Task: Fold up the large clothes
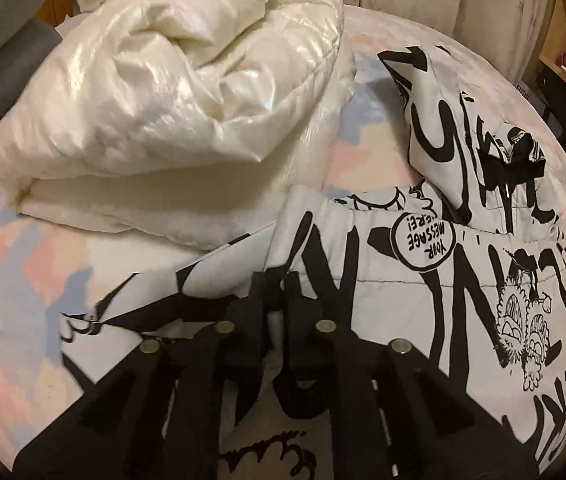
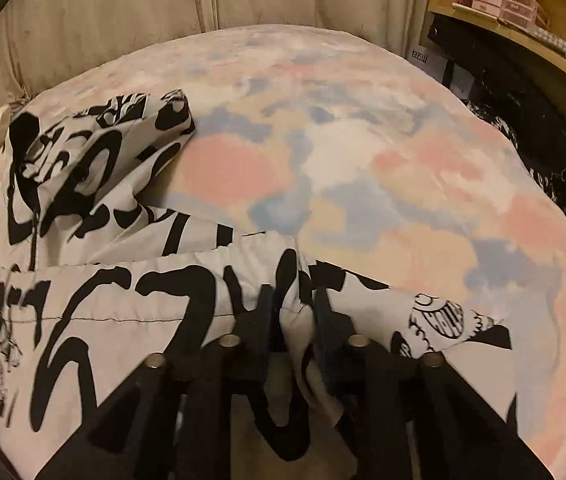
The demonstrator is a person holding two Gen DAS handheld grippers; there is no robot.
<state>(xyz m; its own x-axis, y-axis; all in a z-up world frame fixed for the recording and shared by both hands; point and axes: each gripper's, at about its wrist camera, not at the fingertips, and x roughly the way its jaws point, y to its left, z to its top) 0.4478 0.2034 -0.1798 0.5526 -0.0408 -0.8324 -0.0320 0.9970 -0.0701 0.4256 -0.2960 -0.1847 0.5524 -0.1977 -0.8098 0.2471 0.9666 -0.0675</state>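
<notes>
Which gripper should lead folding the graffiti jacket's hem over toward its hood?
Right, probably: the right gripper visibly pinches the graffiti jacket; fabric between the left gripper's fingertips is harder to confirm.

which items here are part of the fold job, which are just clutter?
In the job:
- black-and-white graffiti jacket
- left gripper, shut on the jacket's edge
- right gripper, shut on its edge
- cream puffer jacket, already folded

Lying about:
- pink boxes on the shelf
- curtain
</notes>
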